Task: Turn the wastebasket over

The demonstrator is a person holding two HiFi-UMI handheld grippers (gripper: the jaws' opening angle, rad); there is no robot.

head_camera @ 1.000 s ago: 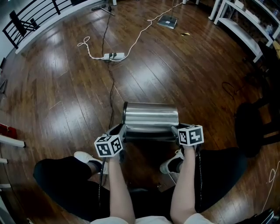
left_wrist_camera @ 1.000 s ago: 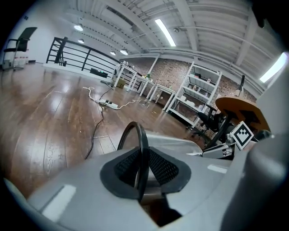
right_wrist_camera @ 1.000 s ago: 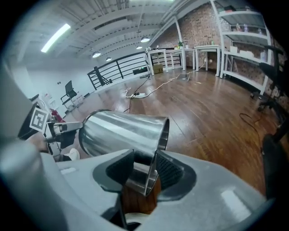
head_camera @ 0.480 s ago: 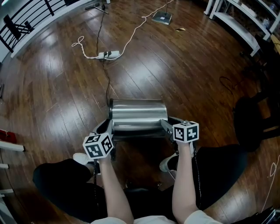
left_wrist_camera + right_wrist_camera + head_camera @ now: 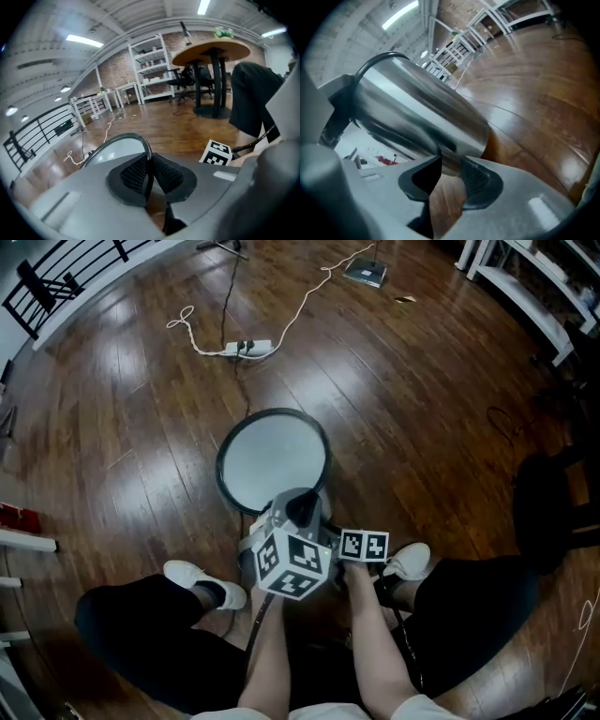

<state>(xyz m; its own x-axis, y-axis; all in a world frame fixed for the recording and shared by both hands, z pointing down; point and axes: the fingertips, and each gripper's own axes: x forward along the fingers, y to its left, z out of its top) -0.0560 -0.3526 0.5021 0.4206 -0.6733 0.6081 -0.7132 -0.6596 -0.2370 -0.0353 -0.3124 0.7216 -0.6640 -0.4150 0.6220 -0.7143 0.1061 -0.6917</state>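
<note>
The steel wastebasket stands on end on the wooden floor at the middle of the head view, its round, dark-rimmed face turned up toward the camera. It is just above the person's white shoes in that view.

The left gripper has its jaws pressed together on the thin dark rim at the near edge of that face. The rim runs straight between the two ribbed pads.

The right gripper sits low against the shiny side wall. Its jaws are closing, with the wall's edge caught between their tips and floor showing in the gap behind. Its marker cube lies just right of the left gripper's cube.

Toward the top of the head view lie a white power strip and its cable. A black railing fills the upper left corner.
</note>
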